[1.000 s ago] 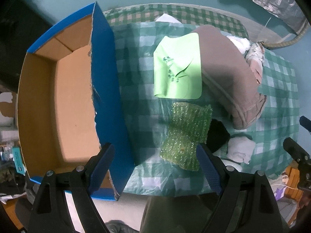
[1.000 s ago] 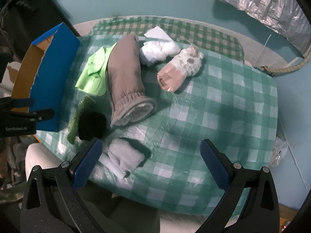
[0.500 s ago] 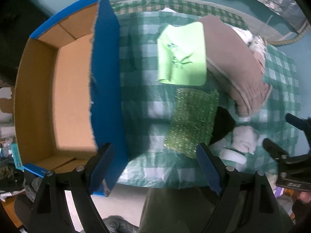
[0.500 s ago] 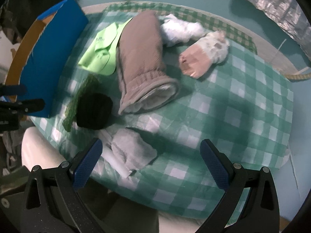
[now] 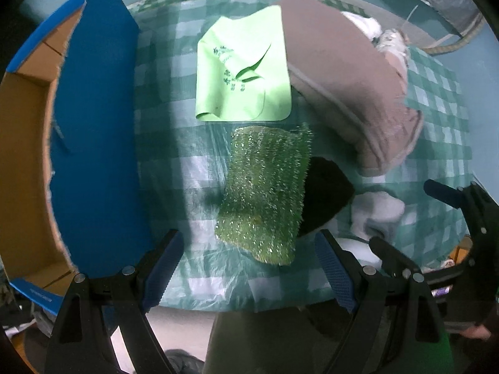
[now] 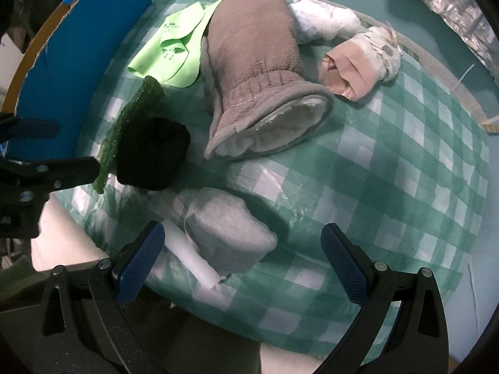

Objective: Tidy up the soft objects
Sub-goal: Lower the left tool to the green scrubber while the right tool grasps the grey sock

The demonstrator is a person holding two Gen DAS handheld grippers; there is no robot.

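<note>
Both grippers are spread wide and hold nothing: the left gripper (image 5: 246,268) hangs above the green scrubber (image 5: 266,193), the right gripper (image 6: 241,268) above the grey sock (image 6: 227,233).

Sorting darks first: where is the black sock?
In the right wrist view the black sock lies near the table's front left edge, against the glittery green sponge, just left of the brown slipper's opening.
</note>
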